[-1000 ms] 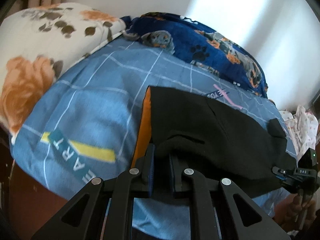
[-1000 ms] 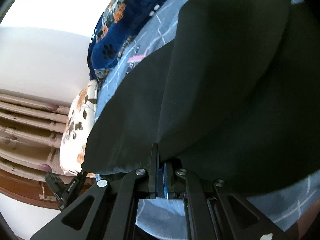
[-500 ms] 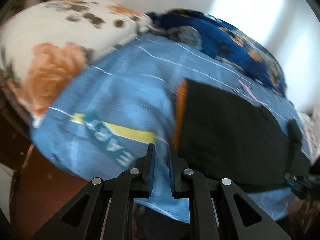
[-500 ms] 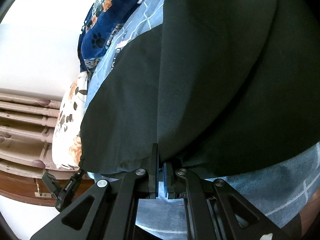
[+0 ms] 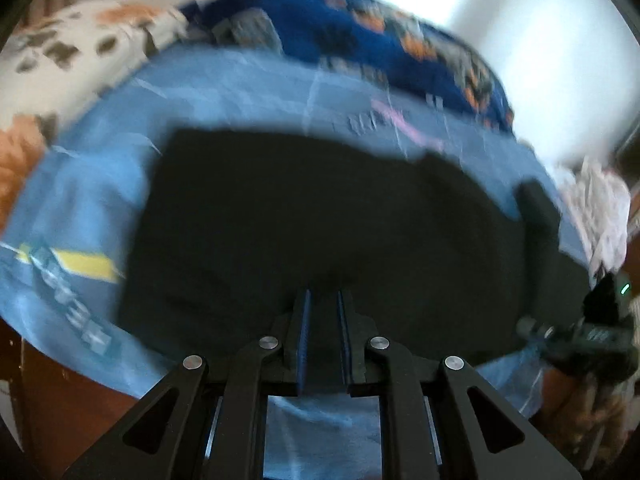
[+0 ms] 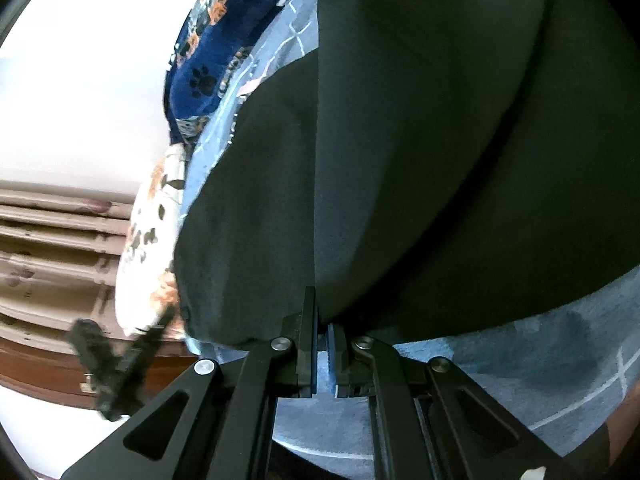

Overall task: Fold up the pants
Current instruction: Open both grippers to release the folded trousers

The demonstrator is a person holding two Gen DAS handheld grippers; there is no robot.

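Observation:
The black pants [image 5: 320, 220] lie spread on a blue bedsheet [image 5: 240, 88]; the left wrist view is motion-blurred. My left gripper [image 5: 323, 300] is over the pants' near edge, its fingers a small gap apart with black cloth between them. My right gripper [image 6: 323, 320] is shut on the near edge of the pants [image 6: 420, 140], which fill most of the right wrist view. The right gripper shows at the far right of the left wrist view [image 5: 592, 328]. The left gripper shows blurred at lower left in the right wrist view [image 6: 116, 364].
A floral white-and-orange pillow [image 5: 48, 64] lies at the left. A dark blue paw-print blanket [image 5: 380, 32] lies along the wall. White patterned cloth [image 5: 600, 208] is at the bed's right end. The brown bed frame [image 6: 48, 364] runs below the sheet's edge.
My left gripper let go of the pants' left end, swung off to the left, then came back right over the pants' near edge. My right gripper kept its hold.

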